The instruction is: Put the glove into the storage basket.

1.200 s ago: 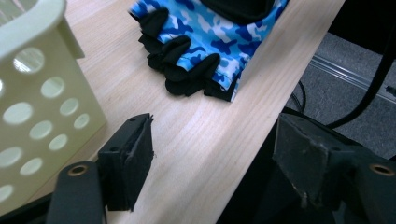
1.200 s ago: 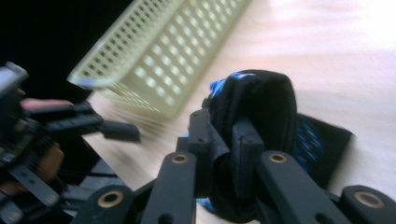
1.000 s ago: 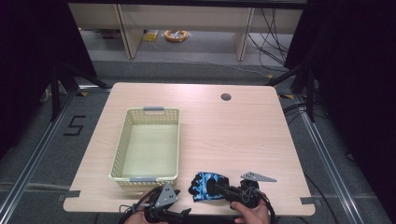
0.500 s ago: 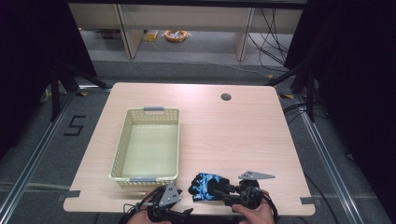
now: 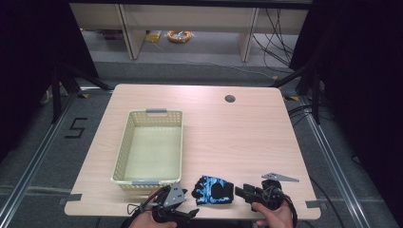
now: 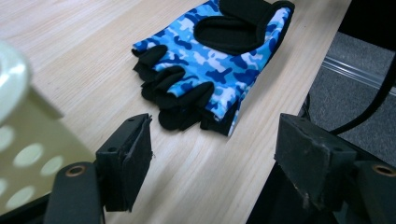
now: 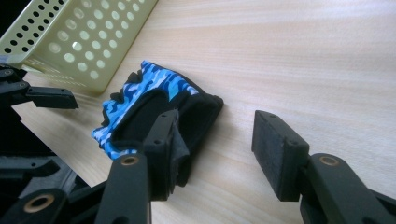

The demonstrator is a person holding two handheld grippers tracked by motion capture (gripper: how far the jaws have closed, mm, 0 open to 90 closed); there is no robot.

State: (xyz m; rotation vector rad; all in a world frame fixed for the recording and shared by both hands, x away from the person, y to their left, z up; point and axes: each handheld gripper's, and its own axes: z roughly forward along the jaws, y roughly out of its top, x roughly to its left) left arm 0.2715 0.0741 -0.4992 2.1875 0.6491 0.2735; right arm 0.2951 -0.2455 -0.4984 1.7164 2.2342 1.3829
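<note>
glove [image 5: 213, 190] between left tongs [image 5: 183, 214], right tongs [image 5: 242, 192]

even overhead light, dark surroundings, blurred foreground

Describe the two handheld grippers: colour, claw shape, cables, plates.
Both are black. The left gripper has a grey three-cornered plate on top and a thin black cable trailing left. The right gripper has a similar grey plate. Each claw is two blocky black jaws with flat, scuffed pads and brass-coloured pivot rings.
</note>
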